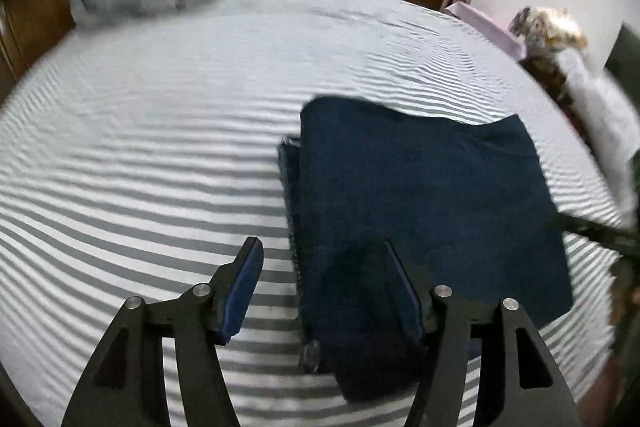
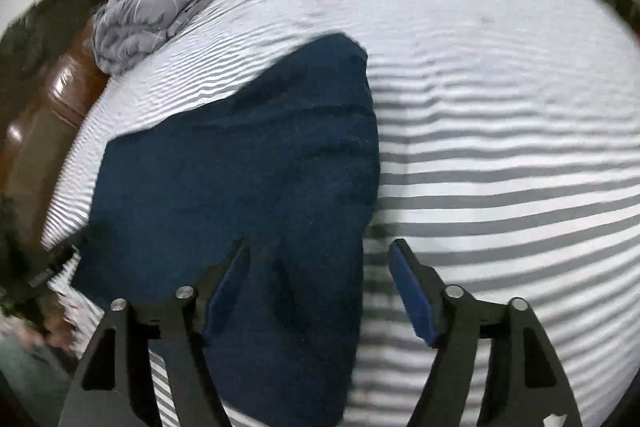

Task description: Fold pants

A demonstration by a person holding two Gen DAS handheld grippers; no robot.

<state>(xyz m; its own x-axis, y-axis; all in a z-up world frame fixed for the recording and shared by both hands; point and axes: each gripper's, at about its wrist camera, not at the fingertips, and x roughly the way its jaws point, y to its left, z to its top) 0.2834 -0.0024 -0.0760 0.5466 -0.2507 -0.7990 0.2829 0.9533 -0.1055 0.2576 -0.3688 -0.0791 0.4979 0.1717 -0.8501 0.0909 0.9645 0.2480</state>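
Your left claw and right claw both gape, gripping nothing. The folded pants lie on the striped bed beneath them. Dragging a finger through could likely undo the top layer.

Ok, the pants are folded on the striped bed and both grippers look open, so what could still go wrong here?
1. The left edge of the pants shows uneven, offset layers, so the fold may look untidy or slip apart.
2. The left gripper and right gripper each straddle an edge of the cloth; pulling away low could snag and drag it.
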